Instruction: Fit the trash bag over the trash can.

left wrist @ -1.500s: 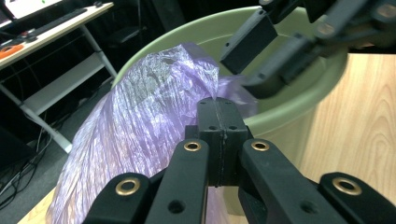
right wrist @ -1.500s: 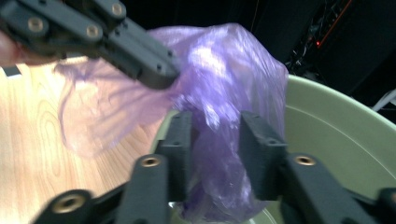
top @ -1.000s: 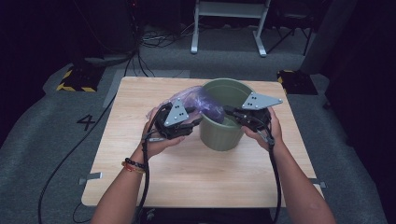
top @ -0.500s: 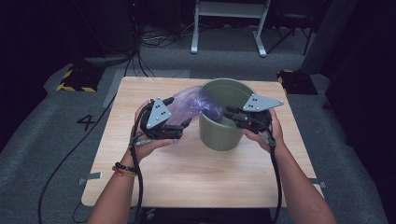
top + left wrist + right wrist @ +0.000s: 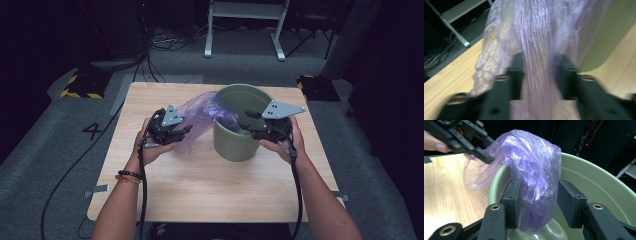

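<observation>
Green bucket [image 5: 241, 131] stands upright on the wooden table [image 5: 210, 190], toward the far right of the top. A thin purple plastic bag [image 5: 202, 117] drapes over its left rim: one part hangs inside, the rest spills outside down toward the tabletop. My left gripper [image 5: 172, 132] sits just left of the bucket, low over the table, at the outer tail of the bag. From the left gripper view the film [image 5: 537, 57] runs straight down between my two black jaws, bunched into a strand; the jaws have just been closing on it, and the pads look to be against the plastic on both sides, though the picture is blurred. The bucket wall [image 5: 604, 37] is close by in that view. My right gripper [image 5: 252, 131] reaches over the bucket's right rim toward the inside. In the right gripper view the bag [image 5: 534, 170] hangs between my jaws above the bucket's inner floor [image 5: 544, 233]; these jaws have just been opening, and there is a clear gap between the right pad and the plastic, so this grip is let go. My left gripper [image 5: 477, 148] also shows there, on the bag beyond the rim.
</observation>
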Demonstrator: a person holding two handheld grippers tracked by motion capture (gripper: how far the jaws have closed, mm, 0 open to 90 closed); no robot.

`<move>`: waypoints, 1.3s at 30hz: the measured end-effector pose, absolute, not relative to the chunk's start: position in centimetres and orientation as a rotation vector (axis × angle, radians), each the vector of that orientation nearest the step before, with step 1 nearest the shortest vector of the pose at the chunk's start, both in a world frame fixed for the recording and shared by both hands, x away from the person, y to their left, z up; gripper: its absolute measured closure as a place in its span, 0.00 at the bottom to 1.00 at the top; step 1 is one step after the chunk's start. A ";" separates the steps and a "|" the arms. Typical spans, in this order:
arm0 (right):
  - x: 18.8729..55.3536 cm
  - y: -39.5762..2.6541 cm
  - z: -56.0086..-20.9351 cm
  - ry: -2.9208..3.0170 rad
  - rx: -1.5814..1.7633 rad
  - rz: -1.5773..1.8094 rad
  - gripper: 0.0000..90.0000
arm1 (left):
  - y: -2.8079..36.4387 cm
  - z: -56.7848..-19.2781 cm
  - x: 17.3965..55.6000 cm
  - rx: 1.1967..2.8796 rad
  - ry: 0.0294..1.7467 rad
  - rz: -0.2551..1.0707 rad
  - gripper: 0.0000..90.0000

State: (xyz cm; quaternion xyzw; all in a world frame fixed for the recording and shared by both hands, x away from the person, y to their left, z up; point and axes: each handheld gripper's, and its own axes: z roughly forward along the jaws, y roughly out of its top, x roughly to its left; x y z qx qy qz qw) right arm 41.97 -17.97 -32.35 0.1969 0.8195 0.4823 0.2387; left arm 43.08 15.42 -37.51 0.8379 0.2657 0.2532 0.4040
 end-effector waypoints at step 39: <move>39.8 -15.8 -31.2 2.278 0.340 1.409 0.36 | 7.3 -31.8 39.3 2.145 0.317 0.651 1.00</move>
